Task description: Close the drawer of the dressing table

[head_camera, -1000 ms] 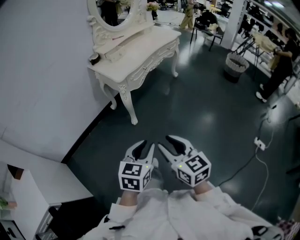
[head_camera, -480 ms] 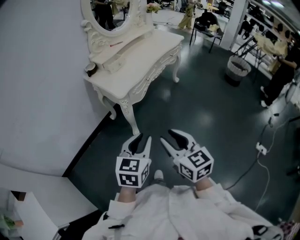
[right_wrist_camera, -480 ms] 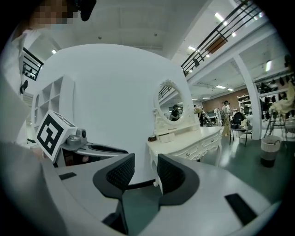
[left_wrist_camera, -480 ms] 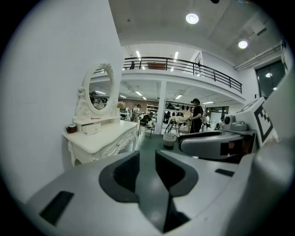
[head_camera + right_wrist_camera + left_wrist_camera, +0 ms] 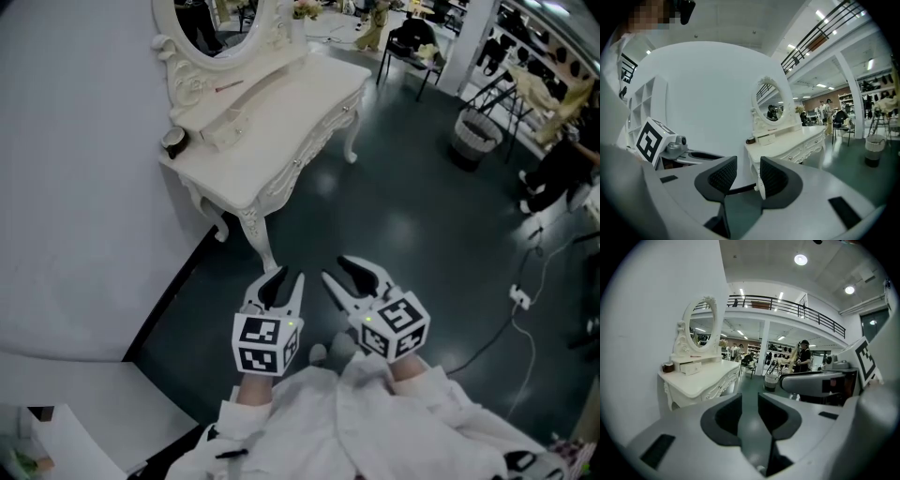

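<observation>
A plain white wall (image 5: 75,187) runs along the left, meeting a dark, glossy floor (image 5: 403,234). Far off, a railed gallery (image 5: 787,310) hangs under round ceiling lights (image 5: 800,259).

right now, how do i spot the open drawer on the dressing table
Find the white dressing table against the wall, with its oval mirror. Below the mirror sits a low raised shelf; the small drawer sticks out of it over the tabletop, beside a dark round pot. The front drawers look flush.
</observation>
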`<state>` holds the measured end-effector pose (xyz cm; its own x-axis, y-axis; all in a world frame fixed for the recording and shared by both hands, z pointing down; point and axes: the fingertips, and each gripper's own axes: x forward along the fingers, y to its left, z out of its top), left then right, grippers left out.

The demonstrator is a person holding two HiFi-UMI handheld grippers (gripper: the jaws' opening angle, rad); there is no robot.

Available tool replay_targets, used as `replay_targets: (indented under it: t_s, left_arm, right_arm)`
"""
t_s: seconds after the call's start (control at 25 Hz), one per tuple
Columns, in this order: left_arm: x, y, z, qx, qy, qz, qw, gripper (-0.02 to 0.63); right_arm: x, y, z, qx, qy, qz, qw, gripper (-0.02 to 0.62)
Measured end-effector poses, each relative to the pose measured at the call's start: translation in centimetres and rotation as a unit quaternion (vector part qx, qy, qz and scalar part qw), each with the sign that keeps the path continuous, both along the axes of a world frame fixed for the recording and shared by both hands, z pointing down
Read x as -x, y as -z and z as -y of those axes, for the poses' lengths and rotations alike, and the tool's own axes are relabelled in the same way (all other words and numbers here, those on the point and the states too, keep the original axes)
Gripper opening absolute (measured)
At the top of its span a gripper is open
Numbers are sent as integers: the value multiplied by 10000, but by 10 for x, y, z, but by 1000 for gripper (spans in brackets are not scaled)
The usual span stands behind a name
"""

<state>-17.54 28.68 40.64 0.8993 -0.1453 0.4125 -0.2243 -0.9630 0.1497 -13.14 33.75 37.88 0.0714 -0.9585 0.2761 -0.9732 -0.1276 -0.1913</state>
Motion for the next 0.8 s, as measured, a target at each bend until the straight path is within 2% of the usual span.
replay_targets:
  t_s: [0.56, 0.8]
  left_arm:
    - [-30, -8, 47, 199, 311, 48, 9993, 89]
    - [-66, -3, 84, 91, 524, 49, 9986, 89]
  right_arm:
    - [-47, -9, 45, 155, 121, 60, 9998, 133]
    - [-87, -4, 83, 44, 344, 100, 9993, 133]
